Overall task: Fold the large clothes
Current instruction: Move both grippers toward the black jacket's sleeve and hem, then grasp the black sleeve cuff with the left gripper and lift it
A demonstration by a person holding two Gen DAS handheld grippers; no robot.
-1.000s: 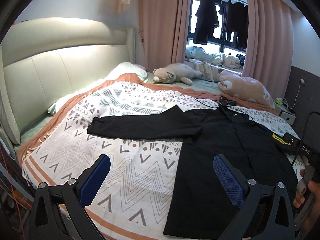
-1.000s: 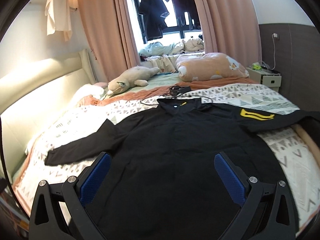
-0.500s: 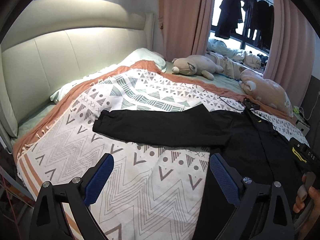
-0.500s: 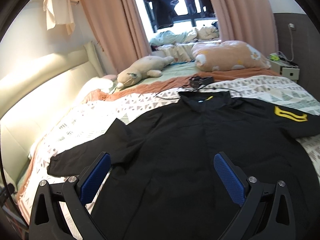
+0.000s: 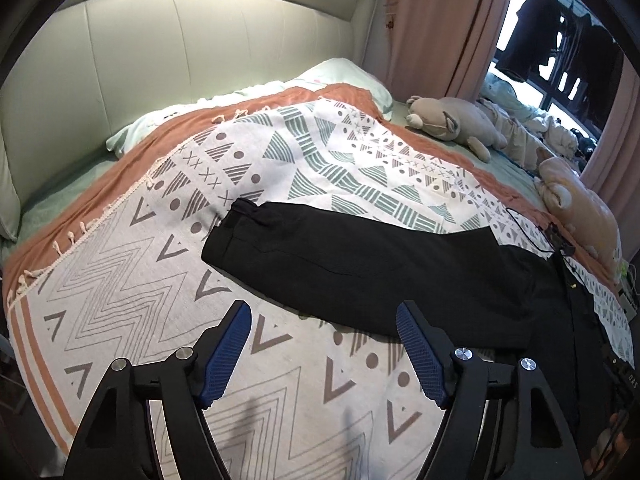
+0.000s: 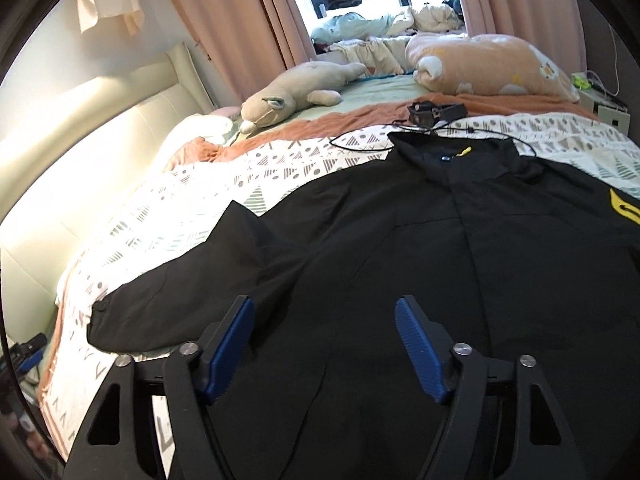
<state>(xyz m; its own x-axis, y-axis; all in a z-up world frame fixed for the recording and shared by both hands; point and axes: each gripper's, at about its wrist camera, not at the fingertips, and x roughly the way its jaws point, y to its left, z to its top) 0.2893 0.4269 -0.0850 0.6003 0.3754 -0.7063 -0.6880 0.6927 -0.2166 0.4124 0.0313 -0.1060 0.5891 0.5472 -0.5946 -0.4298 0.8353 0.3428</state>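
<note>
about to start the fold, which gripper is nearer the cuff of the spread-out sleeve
Left. The left gripper hovers open just short of the sleeve, near the cuff. The right gripper is open over the jacket body, farther along from that cuff.

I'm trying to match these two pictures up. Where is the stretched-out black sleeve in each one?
Left wrist view: the black sleeve crosses the middle of the picture, cuff to the left, just beyond the open left claw.
Right wrist view: the same sleeve runs out to the lower left, its cuff near the picture's left side.
Shared landmark: the beige plush toy lying near the curtains.
</note>
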